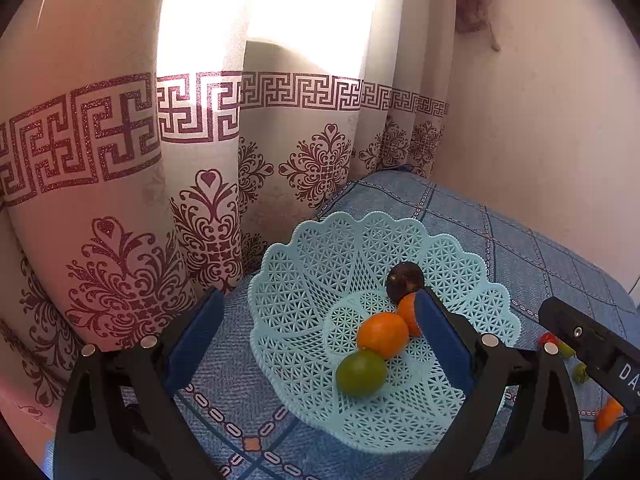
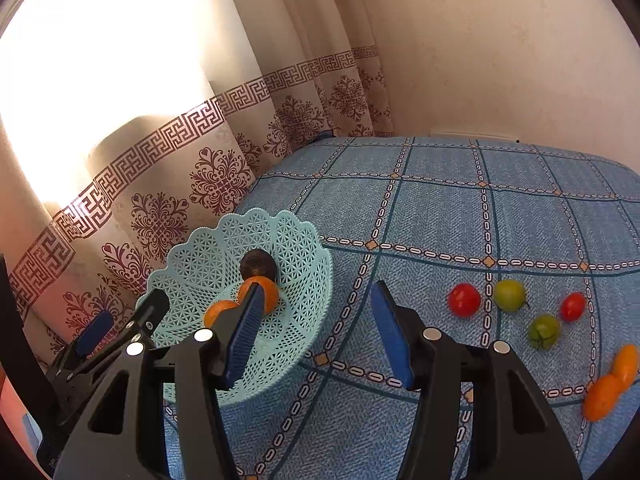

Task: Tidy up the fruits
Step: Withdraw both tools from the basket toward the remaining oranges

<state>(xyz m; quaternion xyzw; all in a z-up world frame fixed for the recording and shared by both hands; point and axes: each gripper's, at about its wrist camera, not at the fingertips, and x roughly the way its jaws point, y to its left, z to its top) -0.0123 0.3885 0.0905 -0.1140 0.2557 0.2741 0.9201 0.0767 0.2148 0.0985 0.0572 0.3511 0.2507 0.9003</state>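
A: Status? Where's the fruit?

B: Split. Basket holds four: dark fruit, two oranges, and a green tomato at the near side. They sit in the low centre because the lattice walls slope inward. Six are loose on the tabletop to the right: red tomato, green ones, orange ones.

A: Your grippers?

B: Left hand-held gripper: jaws wide apart, empty, straddling the basket's near-left rim. Looks like you're parked there to steady it. Right hand-held gripper: also spread, empty, hovering at the basket's right edge.

A: Next?

B: Probably swing right toward the red tomato. It's round, so close gently.
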